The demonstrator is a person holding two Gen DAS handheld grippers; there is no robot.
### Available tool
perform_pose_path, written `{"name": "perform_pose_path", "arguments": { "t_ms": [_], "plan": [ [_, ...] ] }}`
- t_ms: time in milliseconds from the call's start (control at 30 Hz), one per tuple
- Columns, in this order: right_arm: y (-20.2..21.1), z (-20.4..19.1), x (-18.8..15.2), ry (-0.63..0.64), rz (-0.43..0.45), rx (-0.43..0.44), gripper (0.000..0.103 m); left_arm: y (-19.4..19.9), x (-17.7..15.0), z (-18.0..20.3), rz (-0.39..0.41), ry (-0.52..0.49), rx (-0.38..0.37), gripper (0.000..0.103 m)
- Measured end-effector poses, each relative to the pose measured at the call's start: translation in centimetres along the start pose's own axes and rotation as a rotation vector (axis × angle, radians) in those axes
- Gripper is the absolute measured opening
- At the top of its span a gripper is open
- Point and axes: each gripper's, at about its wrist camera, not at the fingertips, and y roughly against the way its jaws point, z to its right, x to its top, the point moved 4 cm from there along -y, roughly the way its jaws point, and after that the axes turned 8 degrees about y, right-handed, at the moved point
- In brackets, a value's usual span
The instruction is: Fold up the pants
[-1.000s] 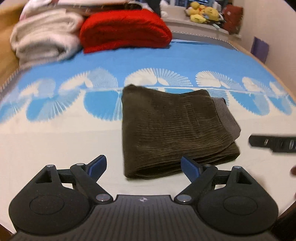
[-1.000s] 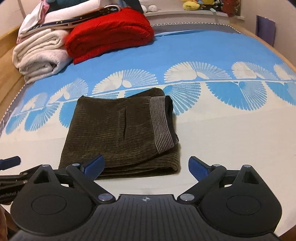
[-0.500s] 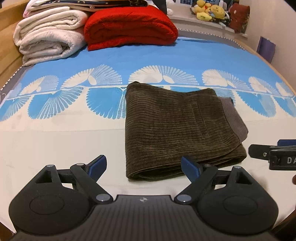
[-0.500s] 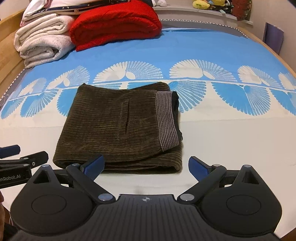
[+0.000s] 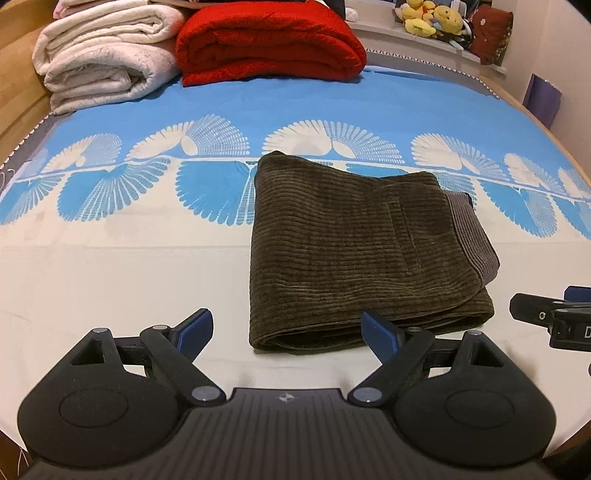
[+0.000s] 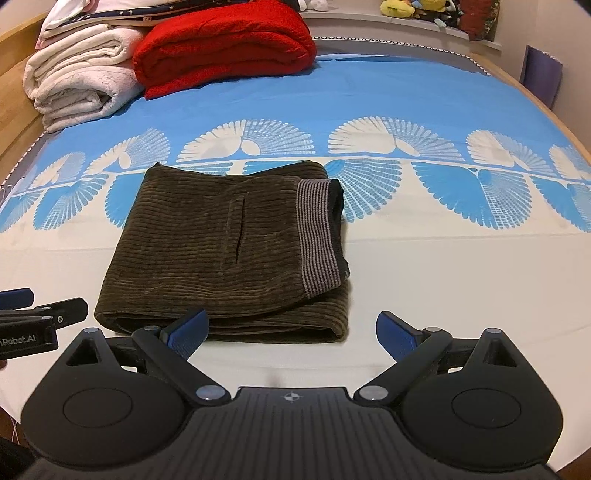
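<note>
Dark olive corduroy pants [image 5: 354,251] [image 6: 229,251] lie folded into a compact rectangle on the bed, with the striped grey waistband [image 6: 319,236] on top at the right end. My left gripper [image 5: 286,328] is open, hovering just short of the bundle's near edge with nothing between its blue pads. My right gripper [image 6: 291,332] is open too, near the bundle's front right corner, holding nothing. Each gripper shows at the edge of the other's view: the right one [image 5: 554,321] at far right, the left one [image 6: 33,314] at far left.
The bed sheet [image 5: 110,266] is cream near me and blue with white fan shapes farther back. A folded white blanket [image 5: 107,55] and red blanket [image 5: 266,40] lie at the head. Plush toys [image 5: 432,18] sit on a ledge; a wooden bed frame [image 6: 14,122] runs along the left.
Both views have shifted slightly, so the pants sit a little farther from the pads and more of the head of the bed shows. The pants have not moved and both grippers stay open.
</note>
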Motion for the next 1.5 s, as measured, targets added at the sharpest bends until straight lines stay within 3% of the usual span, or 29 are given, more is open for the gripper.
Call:
{"name": "perform_pose_path", "arguments": {
  "t_ms": [1500],
  "plan": [
    [0.0,0.5,-0.3,0.002,-0.002,-0.005,0.097,-0.3,-0.2,1.2,-0.001,-0.026,-0.019,0.091]
  ]
}}
